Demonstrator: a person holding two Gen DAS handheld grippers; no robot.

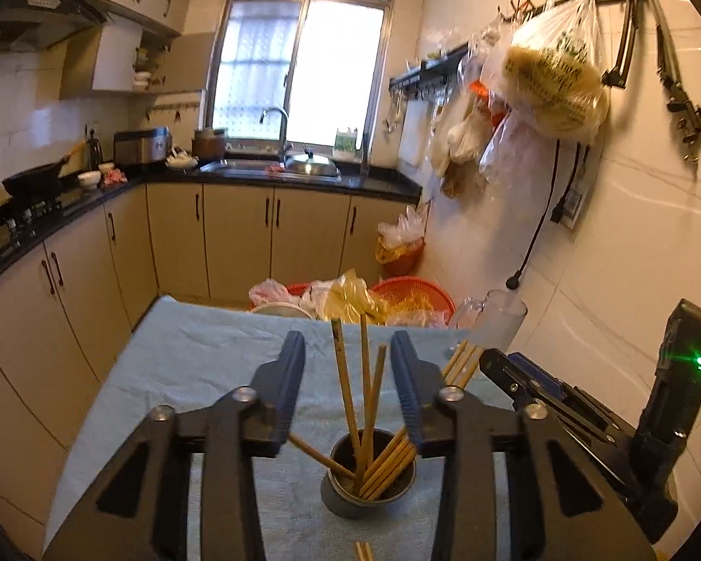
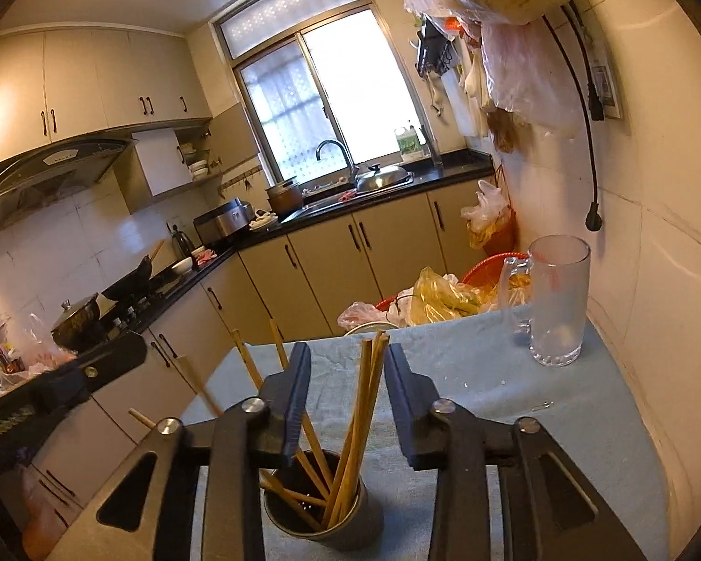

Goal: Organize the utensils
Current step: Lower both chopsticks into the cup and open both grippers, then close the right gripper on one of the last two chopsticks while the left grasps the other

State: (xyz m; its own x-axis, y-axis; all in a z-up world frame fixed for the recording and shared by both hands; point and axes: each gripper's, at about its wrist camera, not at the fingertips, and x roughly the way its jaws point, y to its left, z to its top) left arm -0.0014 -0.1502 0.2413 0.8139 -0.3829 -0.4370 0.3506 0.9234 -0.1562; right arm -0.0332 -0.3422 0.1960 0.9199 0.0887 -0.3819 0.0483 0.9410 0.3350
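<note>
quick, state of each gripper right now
left gripper: open, chopsticks standing loose between its jaws, not pressed.
right gripper: open, chopsticks in the cup between its jaws, not gripped.

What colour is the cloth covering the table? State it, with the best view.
Light blue. The cloth shows best in the right wrist view, spread flat under the metal cup of chopsticks.

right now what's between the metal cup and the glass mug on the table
Only bare blue cloth lies between the metal cup and the glass mug, plain in the right wrist view.
</note>
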